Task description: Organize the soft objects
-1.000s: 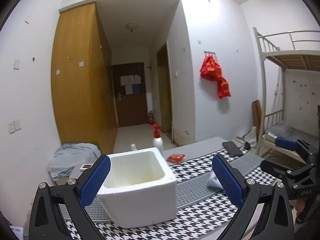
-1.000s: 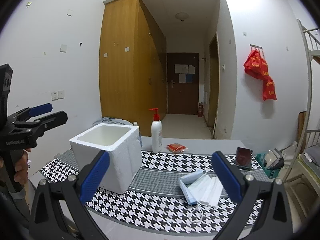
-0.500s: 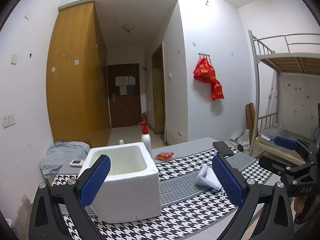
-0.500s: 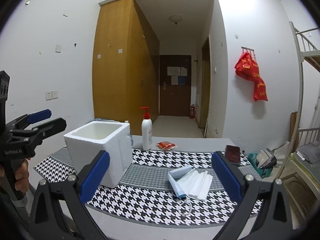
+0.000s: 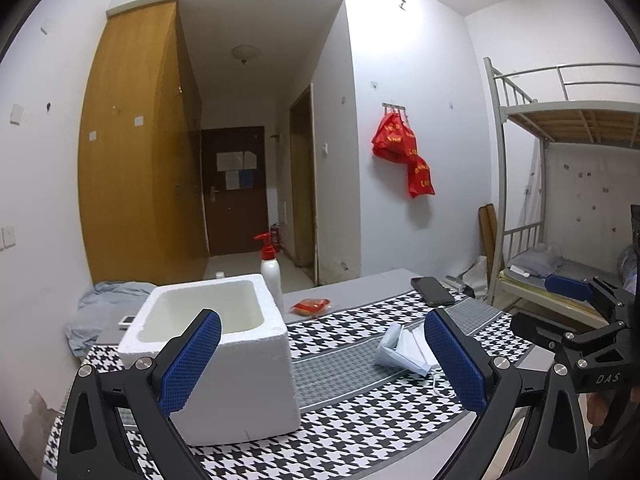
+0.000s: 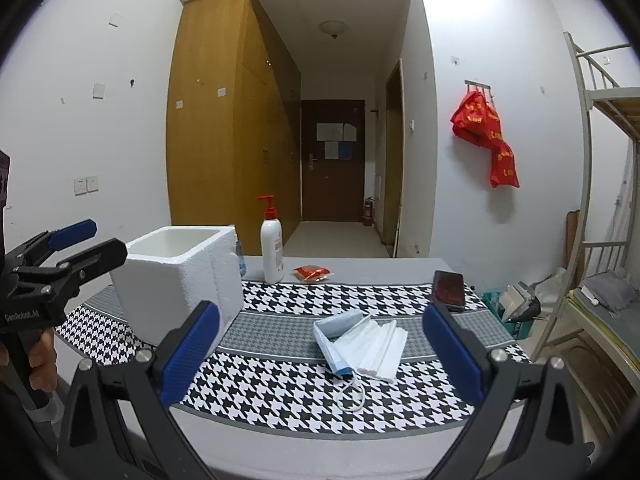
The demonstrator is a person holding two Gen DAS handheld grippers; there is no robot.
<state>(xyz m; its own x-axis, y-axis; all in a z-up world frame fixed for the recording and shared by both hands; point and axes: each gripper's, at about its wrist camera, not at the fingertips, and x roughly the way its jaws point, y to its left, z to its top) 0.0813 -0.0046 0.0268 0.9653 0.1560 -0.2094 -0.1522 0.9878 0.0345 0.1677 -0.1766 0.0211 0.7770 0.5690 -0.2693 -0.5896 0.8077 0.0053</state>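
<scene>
A dorm-room desk (image 6: 280, 432) under a houndstooth cloth (image 6: 288, 384) carries a foam box (image 6: 180, 280) and, well apart, a pile of face masks (image 6: 360, 340). Both grippers, left (image 5: 320, 364) and right (image 6: 320, 354), hover with jaws wide open, empty. A grab could lift only the top mask, or its ear loop could snag.

Grainy white foam box (image 6: 180, 276), pleated fabric masks (image 6: 360, 340), woven cloth (image 6: 280, 384)

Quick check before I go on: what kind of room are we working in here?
Most likely a dormitory room. A metal bunk bed stands at the right, tall wooden wardrobes line the entry corridor to a door, and the houndstooth-covered table serves as the workspace.
</scene>
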